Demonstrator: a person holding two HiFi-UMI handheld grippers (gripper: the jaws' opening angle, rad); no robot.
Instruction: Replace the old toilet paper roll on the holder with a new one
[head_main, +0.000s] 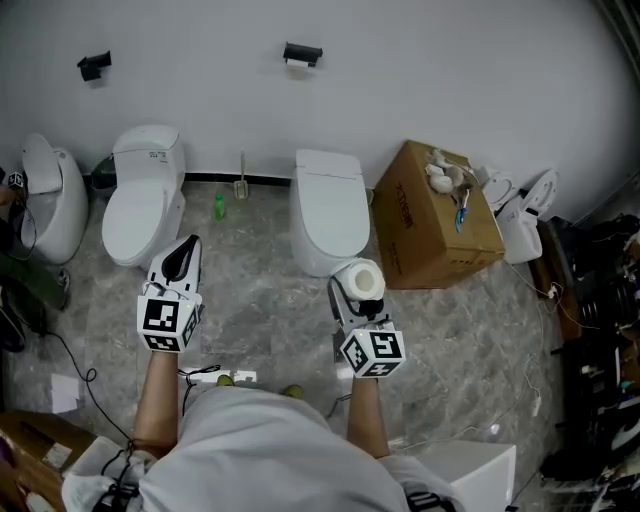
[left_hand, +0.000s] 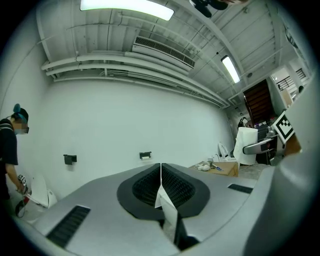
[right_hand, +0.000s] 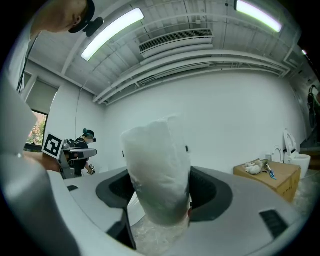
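The right hand-held gripper (head_main: 356, 300) is clamping the new toilet paper roll (head_main: 364, 279); the left hand-held gripper (head_main: 182, 258) is sitting jaws-together, empty; the wall holder (head_main: 302, 54) is waiting well apart.

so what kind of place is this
Probably a test room or showroom staged as a bathroom, not a real one: several white ceramic toilets line one white wall, with black wall-mounted paper holders above.

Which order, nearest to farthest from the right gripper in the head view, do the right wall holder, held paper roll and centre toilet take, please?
1. Held paper roll: between the right gripper's jaws.
2. Centre toilet: on the floor, just ahead.
3. Right wall holder: on the far wall.
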